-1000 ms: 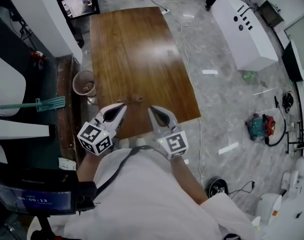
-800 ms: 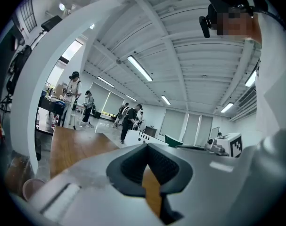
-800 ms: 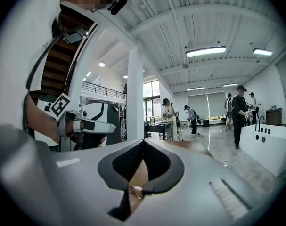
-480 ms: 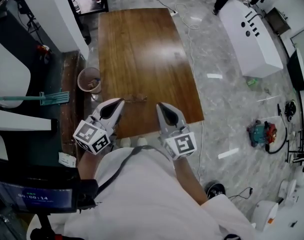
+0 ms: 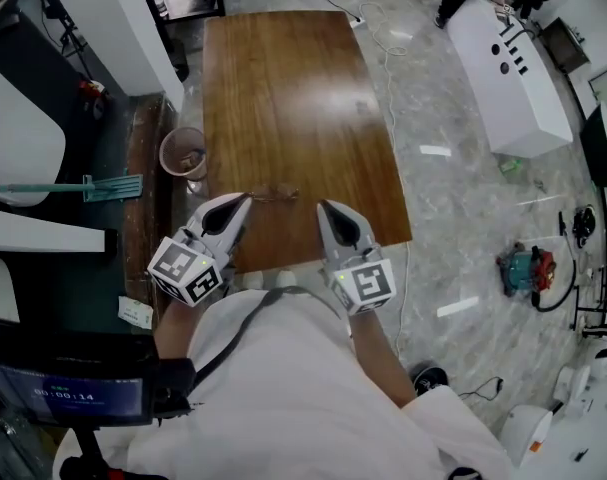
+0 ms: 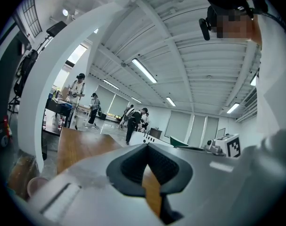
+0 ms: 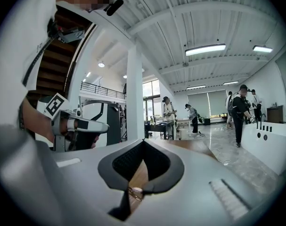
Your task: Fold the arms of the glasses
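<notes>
Glasses [image 5: 274, 194] lie on the wooden table [image 5: 283, 88], close to its near edge. The left gripper [image 5: 243, 201] hovers just beside their left end and the right gripper [image 5: 324, 208] near their right end, each with jaws pressed together on nothing.

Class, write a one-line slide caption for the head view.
Both shut, the left gripper and right gripper flank glasses near the table edge.

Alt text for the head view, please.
From above, a person holds the left hand-held gripper and the right hand-held gripper, both shut, over the near edge of a wooden table. Glasses lie on it just ahead of the tips.
</notes>
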`<act>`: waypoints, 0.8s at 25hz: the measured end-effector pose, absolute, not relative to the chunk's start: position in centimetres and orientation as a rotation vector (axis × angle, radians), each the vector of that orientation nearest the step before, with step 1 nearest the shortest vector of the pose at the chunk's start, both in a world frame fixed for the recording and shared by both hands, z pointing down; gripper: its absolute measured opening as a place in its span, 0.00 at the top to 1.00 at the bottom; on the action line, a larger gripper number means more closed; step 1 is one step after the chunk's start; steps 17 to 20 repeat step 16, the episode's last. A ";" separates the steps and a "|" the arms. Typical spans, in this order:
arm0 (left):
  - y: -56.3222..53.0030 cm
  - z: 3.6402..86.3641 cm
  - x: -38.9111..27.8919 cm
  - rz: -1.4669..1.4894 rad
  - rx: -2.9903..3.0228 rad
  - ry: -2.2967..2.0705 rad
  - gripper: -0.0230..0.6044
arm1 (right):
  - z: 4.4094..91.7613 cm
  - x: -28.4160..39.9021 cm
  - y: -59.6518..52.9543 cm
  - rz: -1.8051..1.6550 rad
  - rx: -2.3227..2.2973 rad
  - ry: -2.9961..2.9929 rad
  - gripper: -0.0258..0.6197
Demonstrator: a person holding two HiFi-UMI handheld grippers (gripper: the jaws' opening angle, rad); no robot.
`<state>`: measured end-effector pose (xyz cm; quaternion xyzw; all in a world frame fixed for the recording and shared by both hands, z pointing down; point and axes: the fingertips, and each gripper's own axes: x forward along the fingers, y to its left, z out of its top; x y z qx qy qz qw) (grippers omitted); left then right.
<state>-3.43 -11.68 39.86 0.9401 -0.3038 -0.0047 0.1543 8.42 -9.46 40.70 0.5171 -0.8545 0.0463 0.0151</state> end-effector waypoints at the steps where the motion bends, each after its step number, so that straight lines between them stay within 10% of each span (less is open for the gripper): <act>1: -11.7 39.9 -3.4 -0.009 2.692 -0.873 0.96 | 40.8 8.5 -9.5 0.146 1.606 -2.656 0.95; 20: -13.4 42.2 -3.9 0.031 2.654 -0.887 0.96 | 43.6 7.1 -12.0 0.151 1.515 -2.625 0.95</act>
